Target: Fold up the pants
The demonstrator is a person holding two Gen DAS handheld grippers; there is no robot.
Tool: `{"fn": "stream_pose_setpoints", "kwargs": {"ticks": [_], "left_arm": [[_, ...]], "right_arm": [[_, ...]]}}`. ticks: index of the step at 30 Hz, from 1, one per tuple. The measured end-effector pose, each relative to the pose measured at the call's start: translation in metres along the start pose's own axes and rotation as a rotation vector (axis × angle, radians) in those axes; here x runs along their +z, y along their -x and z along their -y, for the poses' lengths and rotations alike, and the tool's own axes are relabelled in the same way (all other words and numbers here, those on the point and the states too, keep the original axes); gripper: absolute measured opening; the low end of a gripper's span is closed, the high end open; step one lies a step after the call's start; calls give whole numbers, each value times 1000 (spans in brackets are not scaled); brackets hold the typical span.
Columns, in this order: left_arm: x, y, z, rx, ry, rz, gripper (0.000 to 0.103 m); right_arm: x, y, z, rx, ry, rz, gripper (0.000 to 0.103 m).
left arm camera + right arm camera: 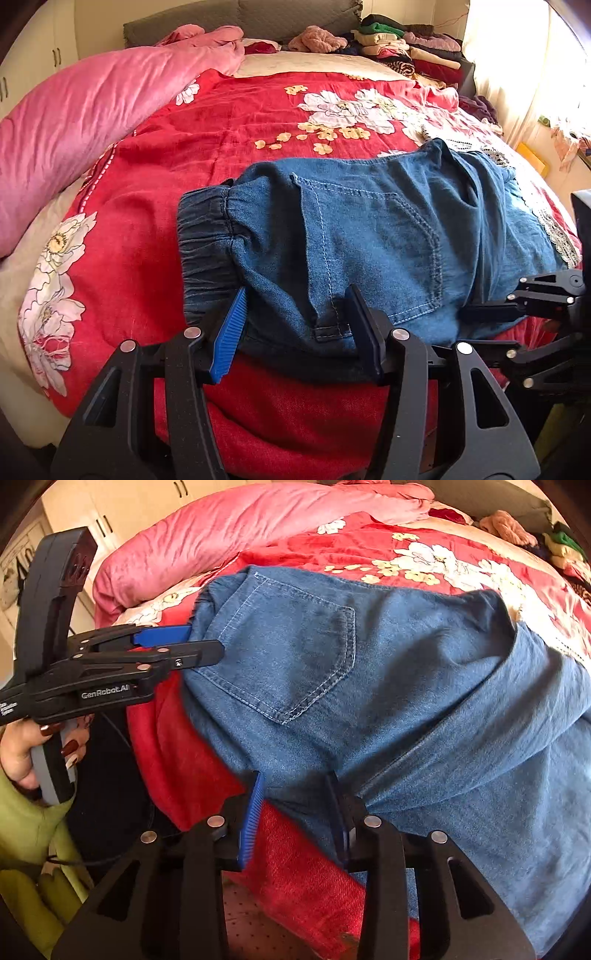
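Note:
Blue denim pants [369, 240] lie folded on the red floral bedspread [207, 147], back pocket up, elastic waistband at the left. My left gripper [295, 332] is open, its jaws standing either side of the near waistband edge with cloth between them. In the right wrist view the pants [388, 686] fill the frame. My right gripper [295, 812] is open, jaws straddling the near edge of the pants by a crease. The left gripper [199, 642] shows at the waistband, and the right gripper [476, 314] shows in the left wrist view.
A pink quilt [81, 114] lies along the bed's left side. Stacks of folded clothes [406, 51] sit at the headboard end. A lace-trimmed cloth [554, 229] lies to the right of the pants. The bed's near edge [295, 886] drops away below the grippers.

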State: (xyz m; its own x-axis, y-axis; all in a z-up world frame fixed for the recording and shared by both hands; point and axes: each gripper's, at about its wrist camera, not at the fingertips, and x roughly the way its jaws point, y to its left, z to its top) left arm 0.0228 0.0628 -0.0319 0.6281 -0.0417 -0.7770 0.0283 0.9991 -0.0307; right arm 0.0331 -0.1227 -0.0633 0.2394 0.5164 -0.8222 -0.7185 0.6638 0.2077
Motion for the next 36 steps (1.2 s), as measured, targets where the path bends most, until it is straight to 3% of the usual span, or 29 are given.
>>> {"fn": "stream_pose_setpoints", "kwargs": {"ticks": [3, 5, 9, 11, 25, 31, 34, 36], "left_arm": [[0, 2, 0, -3, 11, 3, 46], [1, 7, 1, -7, 18, 16, 46], [2, 16, 6, -9, 14, 30, 46], [3, 20, 8, -14, 13, 33, 46], [14, 47, 21, -23, -1, 75, 64], [18, 52, 33, -49, -18, 86, 66], [20, 50, 43, -72, -32, 80, 66], [21, 48, 50, -107, -39, 68, 66]], "right_arm": [[2, 11, -2, 7, 3, 21, 37], [4, 17, -2, 11, -3, 46, 50], [6, 35, 0, 4, -18, 90, 53], [7, 44, 5, -8, -30, 111, 60], [1, 90, 44, -72, -142, 222, 61], [-5, 105, 63, -111, -191, 258, 61], [-8, 110, 71, -131, -217, 272, 80], [-9, 113, 75, -144, -229, 285, 80]]}}
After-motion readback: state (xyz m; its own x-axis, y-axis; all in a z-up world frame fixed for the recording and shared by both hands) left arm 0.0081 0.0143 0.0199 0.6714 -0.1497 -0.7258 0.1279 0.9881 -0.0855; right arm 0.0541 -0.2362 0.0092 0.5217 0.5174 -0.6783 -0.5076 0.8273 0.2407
